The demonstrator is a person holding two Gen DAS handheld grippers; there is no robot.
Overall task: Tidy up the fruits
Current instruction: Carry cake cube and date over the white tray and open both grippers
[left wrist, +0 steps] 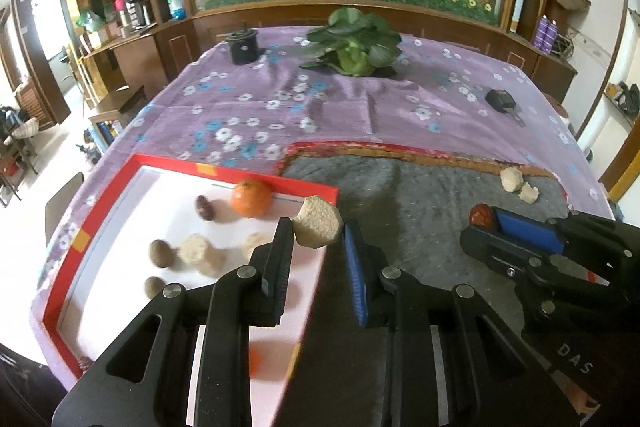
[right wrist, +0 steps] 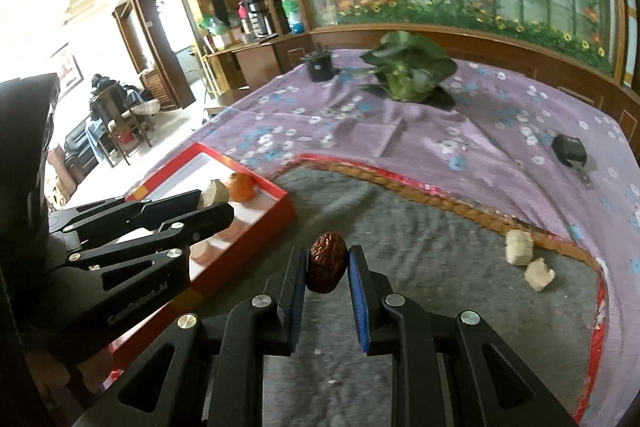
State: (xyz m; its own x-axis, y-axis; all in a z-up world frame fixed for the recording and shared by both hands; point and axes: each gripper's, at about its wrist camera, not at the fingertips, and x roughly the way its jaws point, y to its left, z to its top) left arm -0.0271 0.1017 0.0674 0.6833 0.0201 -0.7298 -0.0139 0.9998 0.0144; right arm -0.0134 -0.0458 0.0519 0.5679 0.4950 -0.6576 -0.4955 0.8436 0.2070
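My left gripper (left wrist: 318, 229) is shut on a pale beige chunk (left wrist: 318, 227) and holds it above the right edge of the red-rimmed white tray (left wrist: 168, 163). The tray holds an orange (left wrist: 251, 197), a dark red date (left wrist: 205, 207), two brown round fruits (left wrist: 161, 253) and beige chunks (left wrist: 196, 251). My right gripper (right wrist: 327, 261) is shut on a dark red date (right wrist: 326, 267) above the grey mat (right wrist: 440, 267). It also shows in the left wrist view (left wrist: 486, 217). Two more beige chunks (right wrist: 519, 246) lie on the mat at the right.
A leafy green vegetable (left wrist: 354, 45) and a black jar (left wrist: 242, 47) stand at the back of the purple flowered cloth (left wrist: 280, 99). A small black device (left wrist: 500, 99) lies at the right. Wooden shelves and a flower mural stand behind the table.
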